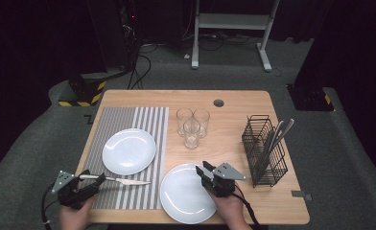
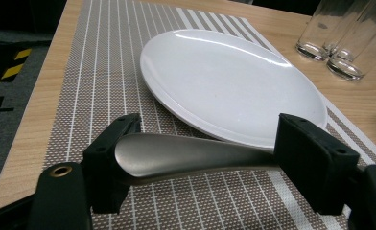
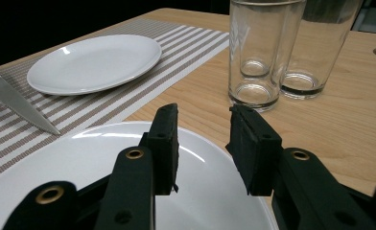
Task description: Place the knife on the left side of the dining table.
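The knife [image 1: 116, 180] is found lying on the striped mat [image 1: 128, 120], just in front of the far plate [image 1: 129, 151], blade pointing toward the near plate [image 1: 186, 194]. Its handle lies between the jaws of the left gripper [image 1: 99, 178], which are spread wide; in the left gripper view a gap is seen between the right pad and the handle [image 2: 186, 158], while contact on the left pad cannot be ruled out. The knife is judged released, or nearly so.

To finish the placement well, the left gripper should be drawn straight back along the handle, kept level, so the knife is not dragged or turned on the mat.

The right gripper [image 1: 206, 171] is held over the near plate, jaws part open with nothing between them [image 3: 203, 143].

The basket [image 1: 264, 151] holding further cutlery is seen from the high view. The right gripper view gives the glasses [image 3: 267, 52] at close range and the blade tip [image 3: 20, 103] resting on the mat.
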Demonstrator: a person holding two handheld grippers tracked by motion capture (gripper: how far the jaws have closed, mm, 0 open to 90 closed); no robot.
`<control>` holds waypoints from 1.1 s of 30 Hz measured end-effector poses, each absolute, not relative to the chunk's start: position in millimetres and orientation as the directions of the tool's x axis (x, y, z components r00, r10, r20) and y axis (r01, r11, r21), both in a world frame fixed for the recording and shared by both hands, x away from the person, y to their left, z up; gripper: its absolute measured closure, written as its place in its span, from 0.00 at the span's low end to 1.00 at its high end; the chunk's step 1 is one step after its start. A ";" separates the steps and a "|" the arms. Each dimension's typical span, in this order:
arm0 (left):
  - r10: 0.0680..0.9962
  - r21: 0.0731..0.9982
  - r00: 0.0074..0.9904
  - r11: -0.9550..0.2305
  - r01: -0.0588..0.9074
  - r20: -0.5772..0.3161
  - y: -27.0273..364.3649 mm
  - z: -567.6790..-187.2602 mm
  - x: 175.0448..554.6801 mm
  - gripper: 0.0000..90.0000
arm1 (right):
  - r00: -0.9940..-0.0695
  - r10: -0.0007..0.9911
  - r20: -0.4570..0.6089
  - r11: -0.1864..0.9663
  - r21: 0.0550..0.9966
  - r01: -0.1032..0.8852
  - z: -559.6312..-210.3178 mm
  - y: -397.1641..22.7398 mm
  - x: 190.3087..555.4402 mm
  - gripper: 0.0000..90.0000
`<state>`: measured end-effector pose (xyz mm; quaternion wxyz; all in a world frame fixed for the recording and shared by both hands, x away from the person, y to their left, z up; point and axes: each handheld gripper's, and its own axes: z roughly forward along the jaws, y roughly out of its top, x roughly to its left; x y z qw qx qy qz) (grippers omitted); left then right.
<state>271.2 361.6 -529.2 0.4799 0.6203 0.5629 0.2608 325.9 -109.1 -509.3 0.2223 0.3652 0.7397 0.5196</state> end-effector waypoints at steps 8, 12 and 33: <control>0.939 0.889 0.249 0.106 0.446 -0.237 362.0 -529.9 271.1 0.28 | -0.636 0.770 0.050 0.194 0.931 0.308 -509.6 -108.9 325.9 0.70; 0.935 0.890 0.259 0.107 0.443 -0.241 362.3 -529.0 270.6 0.29 | -0.637 0.769 0.047 0.198 0.931 0.308 -510.0 -108.0 325.9 0.70; 0.941 0.874 0.240 0.101 0.475 -0.240 365.8 -530.2 267.2 0.38 | -0.641 0.766 0.051 0.195 0.932 0.307 -509.1 -107.7 325.6 0.70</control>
